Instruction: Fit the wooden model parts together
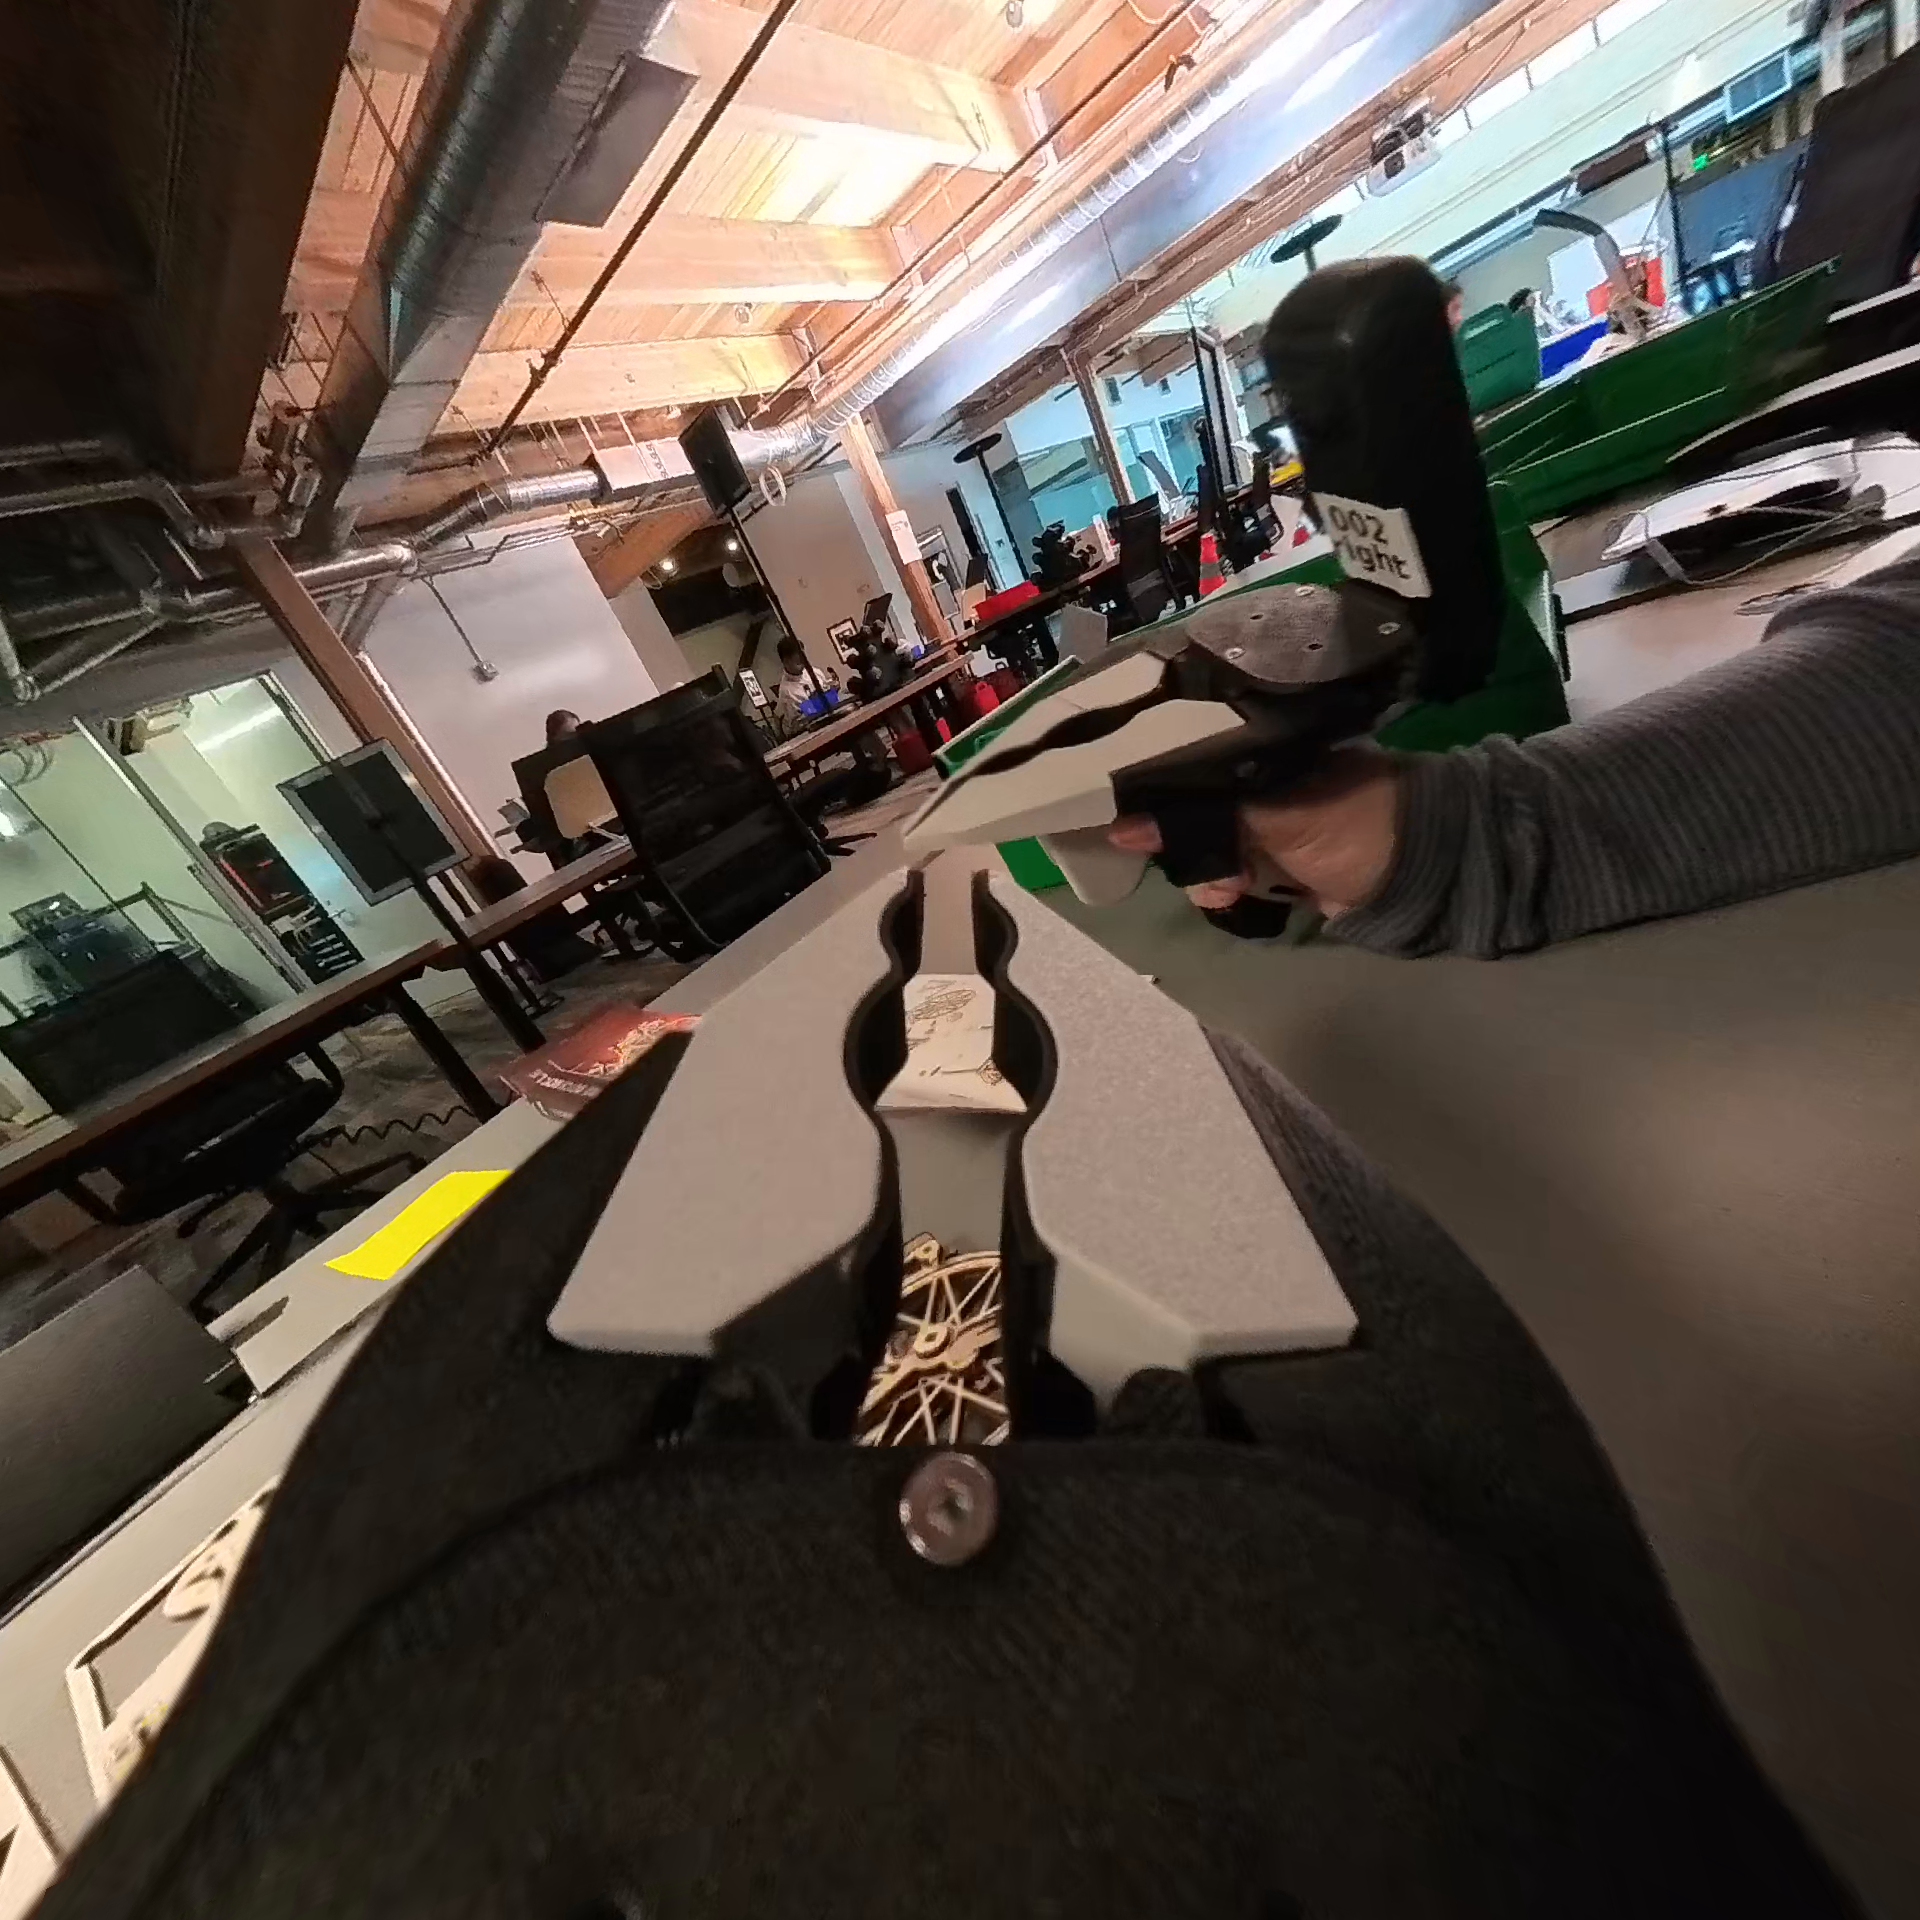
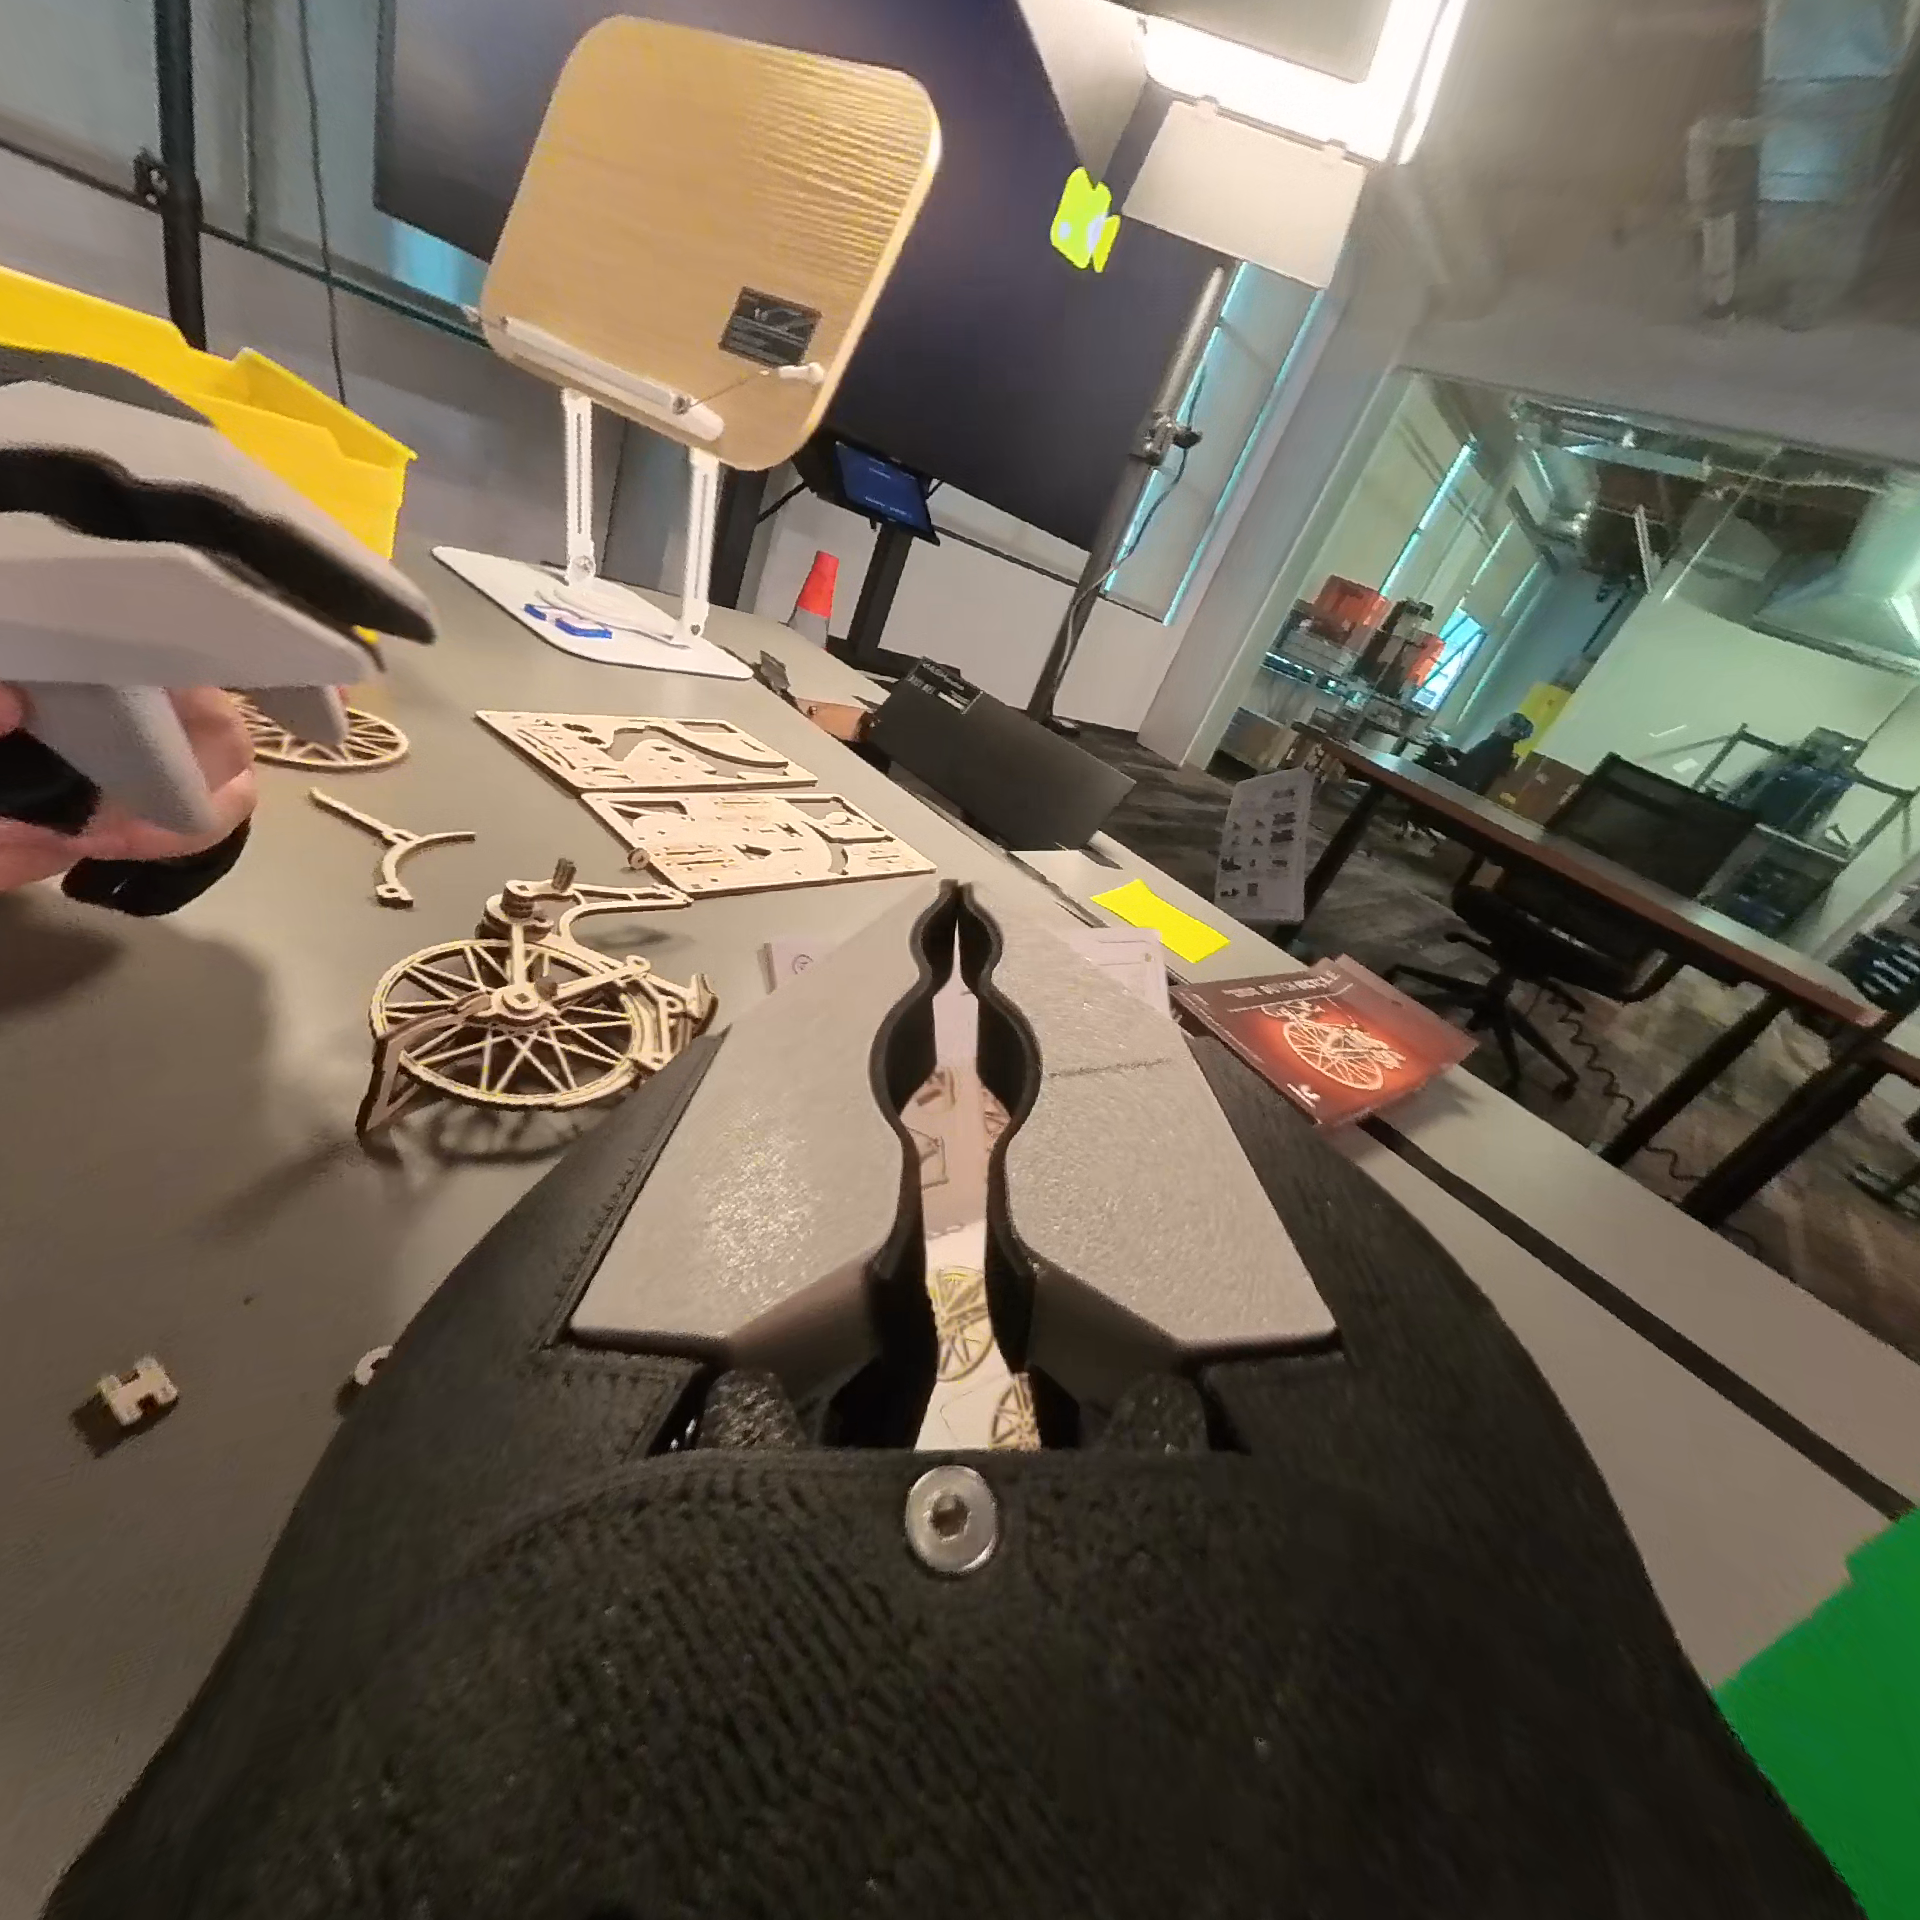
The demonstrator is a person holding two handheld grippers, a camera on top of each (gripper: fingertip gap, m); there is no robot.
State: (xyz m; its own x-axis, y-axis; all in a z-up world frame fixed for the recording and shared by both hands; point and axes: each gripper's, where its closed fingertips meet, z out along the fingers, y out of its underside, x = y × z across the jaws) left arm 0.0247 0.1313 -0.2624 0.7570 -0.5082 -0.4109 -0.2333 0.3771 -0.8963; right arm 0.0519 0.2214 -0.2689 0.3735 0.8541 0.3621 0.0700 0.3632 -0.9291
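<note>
In the right wrist view, a partly built wooden model [image 2: 520, 1013] with a spoked wheel lies on the grey table [image 2: 208, 1195]. Behind it are a loose fork-shaped part [image 2: 390, 842], a second wheel [image 2: 322, 732] and two wooden part sheets [image 2: 644, 748]. A small H-shaped piece [image 2: 135, 1392] lies at the near left. My right gripper [image 2: 961, 909] is shut and empty over a printed sheet [image 2: 961, 1320]. My left gripper [image 2: 400, 639] hovers over the second wheel. In the left wrist view, the left gripper [image 1: 948, 881] is empty with a narrow gap between its tips. A wheel [image 1: 945, 1340] shows below them. The right gripper [image 1: 925, 826] is just beyond.
A wooden book stand [image 2: 717, 239] and a yellow bin [image 2: 312, 447] stand at the back. A red-brown booklet [image 2: 1320, 1039] and yellow tape [image 2: 1158, 920] lie near the table's right edge. A green bin [image 1: 1507, 644] stands behind the right gripper. A person's sleeve [image 1: 1662, 790] rests on the table. Left tips to right tips: about 10 centimetres. My left tips are roughly 12 centimetres from the small H-shaped piece [image 2: 135, 1392].
</note>
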